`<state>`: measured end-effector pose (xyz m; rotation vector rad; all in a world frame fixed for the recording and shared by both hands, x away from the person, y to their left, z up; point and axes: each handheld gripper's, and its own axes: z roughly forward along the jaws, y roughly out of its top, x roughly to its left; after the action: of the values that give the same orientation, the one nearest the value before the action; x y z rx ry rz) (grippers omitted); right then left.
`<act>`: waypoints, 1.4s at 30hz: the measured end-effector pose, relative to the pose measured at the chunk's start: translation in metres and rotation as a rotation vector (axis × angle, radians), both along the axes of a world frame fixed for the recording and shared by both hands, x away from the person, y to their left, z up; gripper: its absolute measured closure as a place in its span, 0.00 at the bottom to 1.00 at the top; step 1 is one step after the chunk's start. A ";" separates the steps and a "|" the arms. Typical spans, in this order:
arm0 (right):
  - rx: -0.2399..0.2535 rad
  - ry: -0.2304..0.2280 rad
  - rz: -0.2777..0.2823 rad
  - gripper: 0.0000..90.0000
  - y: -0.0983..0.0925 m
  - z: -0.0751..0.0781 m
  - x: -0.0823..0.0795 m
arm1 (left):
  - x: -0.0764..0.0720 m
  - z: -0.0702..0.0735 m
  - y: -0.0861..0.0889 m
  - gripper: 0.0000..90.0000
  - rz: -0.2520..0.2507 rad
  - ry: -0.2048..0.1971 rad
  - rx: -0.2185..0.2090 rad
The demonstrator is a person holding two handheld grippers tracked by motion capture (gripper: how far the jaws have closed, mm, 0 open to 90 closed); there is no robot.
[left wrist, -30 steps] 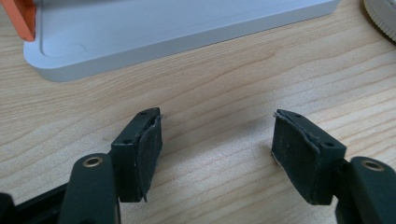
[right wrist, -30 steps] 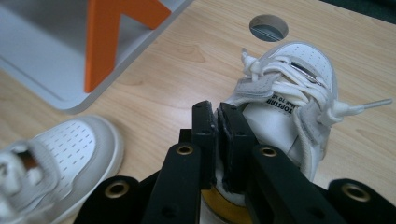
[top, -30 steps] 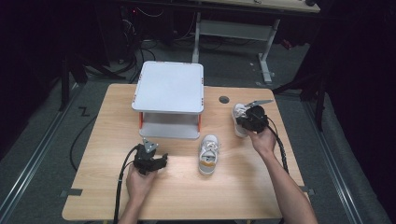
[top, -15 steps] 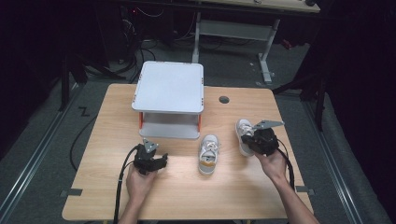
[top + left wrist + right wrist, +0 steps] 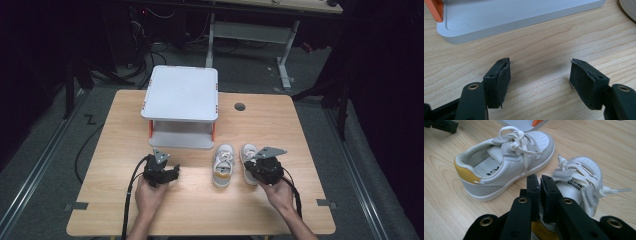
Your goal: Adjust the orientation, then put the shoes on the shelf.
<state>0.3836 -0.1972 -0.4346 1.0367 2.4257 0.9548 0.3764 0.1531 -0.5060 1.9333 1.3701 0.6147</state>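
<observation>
High view: wooden bench (image 5: 300,130) carrying a white two-tier stand (image 5: 181,95). Two small white shoes side by side in front of the stand: left shoe (image 5: 223,165) lying free, right shoe (image 5: 248,156) held at its heel by the right tongs (image 5: 255,172). Left tongs (image 5: 172,175) on bare wood, well apart from both shoes.

Left gripper view: left tongs (image 5: 540,77) released, jaws spread, bare bench between.

Right gripper view: right tongs (image 5: 540,195) clenched on the right shoe's (image 5: 579,182) heel rim; left shoe (image 5: 506,162) just beside.
</observation>
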 end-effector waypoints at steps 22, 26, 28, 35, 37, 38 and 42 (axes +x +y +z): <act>0.161 0.102 0.040 0.74 0.004 -0.013 -0.002 | 0.000 0.000 -0.002 0.35 0.005 0.003 0.000; 0.223 0.081 0.051 0.66 -0.008 -0.010 -0.004 | 0.000 0.000 -0.002 0.34 0.007 0.004 0.003; 0.252 0.041 0.040 0.65 -0.018 -0.009 -0.008 | 0.000 0.000 -0.003 0.34 0.011 0.008 0.007; 0.298 -0.011 -0.106 0.60 -0.064 -0.023 -0.006 | 0.000 0.000 -0.005 0.32 0.024 0.009 0.000; 0.284 -0.022 -0.165 0.58 -0.077 -0.029 -0.002 | 0.000 0.000 -0.004 0.32 0.019 0.011 0.005; 0.276 -0.023 -0.190 0.57 -0.081 -0.032 0.000 | 0.000 0.000 -0.005 0.32 0.022 0.010 0.001; 0.178 -0.013 -0.286 0.55 -0.095 -0.048 0.016 | 0.000 0.000 -0.005 0.32 0.017 0.011 0.008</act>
<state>0.3996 -0.2927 -0.4827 1.3888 2.1339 1.0839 0.3769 0.1478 -0.5055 1.9360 1.3947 0.6192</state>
